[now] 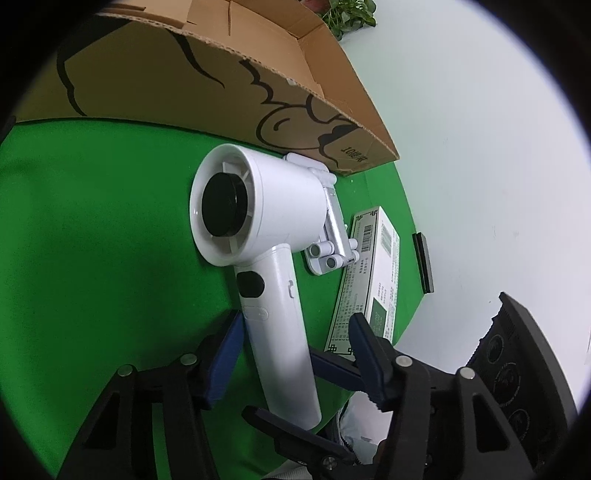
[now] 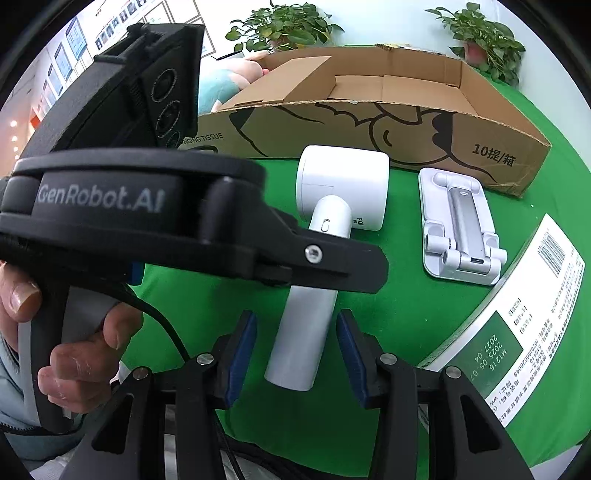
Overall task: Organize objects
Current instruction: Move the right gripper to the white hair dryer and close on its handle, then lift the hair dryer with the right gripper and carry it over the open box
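A white handheld fan (image 1: 258,229) lies on the green cloth, head toward the cardboard box (image 1: 207,85). My left gripper (image 1: 295,332) is open, its blue pads either side of the fan's handle and apart from it. In the right wrist view the fan (image 2: 332,229) lies ahead with its handle end between my open right gripper's (image 2: 297,350) pads, not touching. The left gripper's body (image 2: 147,206), held by a hand, crosses over the handle. A white folding phone stand (image 2: 461,229) lies right of the fan. A white and green carton (image 2: 517,332) lies at the right.
The open cardboard box (image 2: 369,122) stands behind the objects on the green cloth (image 2: 207,306). Potted plants (image 2: 284,29) stand behind it. A thin dark slab (image 1: 423,262) lies at the cloth's edge in the left wrist view.
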`<state>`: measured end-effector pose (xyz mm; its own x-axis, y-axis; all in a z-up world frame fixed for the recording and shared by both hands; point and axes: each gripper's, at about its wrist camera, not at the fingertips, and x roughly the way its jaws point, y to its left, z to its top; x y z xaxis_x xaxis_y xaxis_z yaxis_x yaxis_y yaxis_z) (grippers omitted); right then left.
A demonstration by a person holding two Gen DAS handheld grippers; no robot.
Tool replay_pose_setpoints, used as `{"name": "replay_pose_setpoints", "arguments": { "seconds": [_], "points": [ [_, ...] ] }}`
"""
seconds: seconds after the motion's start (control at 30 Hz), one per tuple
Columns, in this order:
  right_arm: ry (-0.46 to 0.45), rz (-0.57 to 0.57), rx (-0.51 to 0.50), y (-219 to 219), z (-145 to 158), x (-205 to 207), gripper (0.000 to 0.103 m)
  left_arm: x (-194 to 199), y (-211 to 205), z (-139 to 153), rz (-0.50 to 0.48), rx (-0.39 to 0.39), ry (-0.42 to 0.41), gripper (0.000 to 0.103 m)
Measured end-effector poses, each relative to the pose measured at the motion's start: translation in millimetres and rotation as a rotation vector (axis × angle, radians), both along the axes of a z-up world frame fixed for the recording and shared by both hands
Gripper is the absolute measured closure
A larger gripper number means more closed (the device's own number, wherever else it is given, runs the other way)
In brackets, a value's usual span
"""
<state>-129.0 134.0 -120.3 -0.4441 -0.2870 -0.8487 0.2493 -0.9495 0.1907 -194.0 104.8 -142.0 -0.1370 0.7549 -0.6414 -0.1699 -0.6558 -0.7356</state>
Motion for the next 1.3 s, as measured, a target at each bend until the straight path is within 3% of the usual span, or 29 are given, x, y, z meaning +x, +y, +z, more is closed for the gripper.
{"name": "replay_pose_setpoints", "arguments": {
  "seconds": [0.07, 0.23, 0.7, 0.9, 0.93, 1.3],
  "points": [
    [0.003, 0.0, 0.0, 0.5, 0.6, -1.2, 0.06, 1.4, 1.7, -0.5, 0.006, -0.003, -0.005, 0.05],
    [0.01, -0.019, 0.052, 2.8, 0.3, -3.6, 0.074, 5.3, 3.7, -3.3, 0.025, -0.041, -0.018, 0.07],
    [0.028, -0.017, 0.061, 0.4, 5.0, -13.5, 0.076, 11.7, 13.2, 1.5, 0.04, -0.065, -0.003, 0.07],
    [0.076, -0.018, 0.057, -3.0, 2.9, 8.9, 0.077, 16.5, 24.5, 14.8, 0.051, -0.084, 0.052, 0.07],
    [0.086, -0.019, 0.055, -3.1, 5.4, 8.8, 0.077, 18.7, 11.1, 12.0, 0.052, -0.086, 0.065, 0.07],
    [0.213, -0.027, 0.045, 5.7, 42.1, 6.2, 0.077, 33.3, -9.6, 63.4, 0.07, -0.122, 0.196, 0.07]
  ]
}}
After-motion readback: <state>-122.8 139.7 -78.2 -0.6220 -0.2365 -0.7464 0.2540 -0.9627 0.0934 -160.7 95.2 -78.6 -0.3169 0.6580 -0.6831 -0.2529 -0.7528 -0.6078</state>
